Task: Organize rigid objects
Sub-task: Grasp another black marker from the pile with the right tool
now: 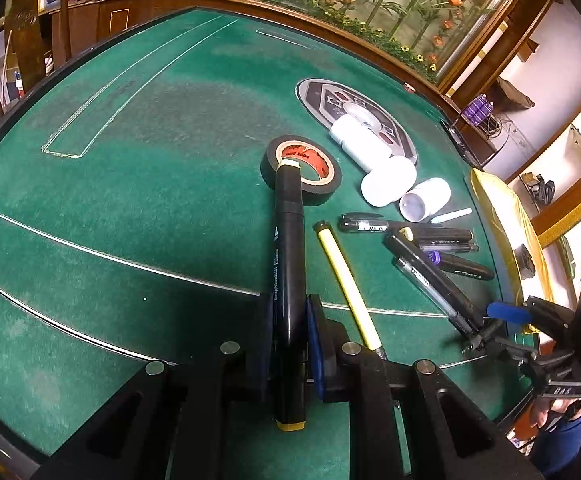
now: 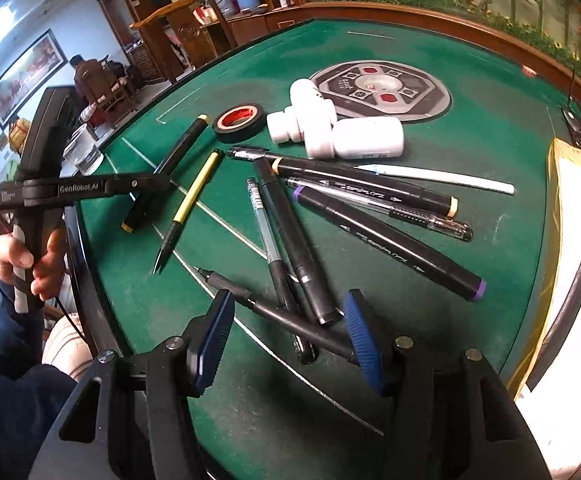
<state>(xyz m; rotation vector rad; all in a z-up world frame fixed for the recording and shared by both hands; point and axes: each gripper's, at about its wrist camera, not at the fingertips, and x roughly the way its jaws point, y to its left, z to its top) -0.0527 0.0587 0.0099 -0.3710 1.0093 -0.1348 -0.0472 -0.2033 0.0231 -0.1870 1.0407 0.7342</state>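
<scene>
The left gripper (image 1: 288, 332) is pinched on a black marker (image 1: 288, 264), whose long axis runs forward along the fingers toward the tape roll (image 1: 300, 169). The right gripper (image 2: 286, 340) is held spread, nothing yet pressed. A black pen (image 2: 274, 314) lies crosswise between its fingers, tip toward the left pad.

- The table (image 1: 130, 200) has a green felt top with thin white lines and a dark wooden rim.
- The marker (image 1: 288, 264) in the left gripper (image 1: 289, 332) is black with yellow ends.
- The tape roll (image 1: 301, 168) is black with a red core.
- The three bottles (image 2: 330, 128) are white.
- The slim pen (image 2: 194, 200) is yellow with black ends.
- One black marker (image 2: 390, 240) has purple ends.
- The right gripper (image 2: 290, 340) has blue ribbed pads (image 2: 360, 340) on black fingers.
- The round panel (image 2: 382, 88) in the table's middle is grey with red patches.
</scene>
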